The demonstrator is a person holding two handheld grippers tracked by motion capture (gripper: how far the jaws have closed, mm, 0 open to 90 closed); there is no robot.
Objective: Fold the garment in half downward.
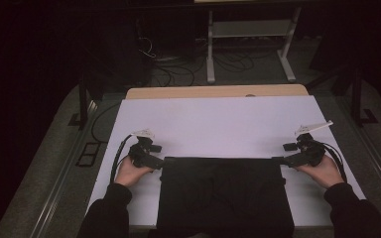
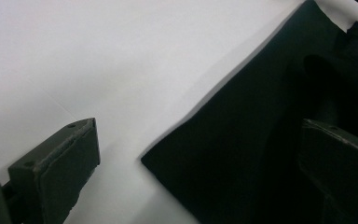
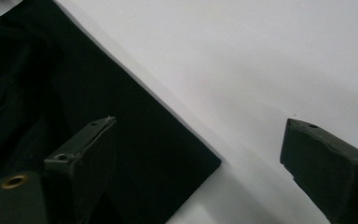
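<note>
The left gripper (image 1: 159,161) is held low over the table, at about eight o'clock in the high view, with its jaws pointing toward three o'clock at the far left corner of the black cloth (image 1: 223,193). In the left gripper view its jaws are seen well apart: one is set over the bare white sheet (image 2: 121,60), the other over the black cloth (image 2: 242,154), whose corner lies between them. No pad is seen pressing on the fabric.

The right gripper (image 1: 282,160) is held at about four o'clock in the high view, its jaws pointing toward nine o'clock at the far right corner of the same cloth. In the right gripper view its jaws are also spread wide, one over the black cloth (image 3: 135,135) and one over the white sheet (image 3: 242,60), with the corner of the cloth between them and not clamped.

The cloth is laid flat as a dark rectangle at six o'clock on the white sheet (image 1: 218,124), reaching the near edge. Each gripper is carried in a hand: the left hand (image 1: 128,172) and the right hand (image 1: 324,172), with dark sleeves entering from six o'clock. Beyond the sheet, at twelve o'clock, a strip of wooden tabletop (image 1: 213,91) is visible.
</note>
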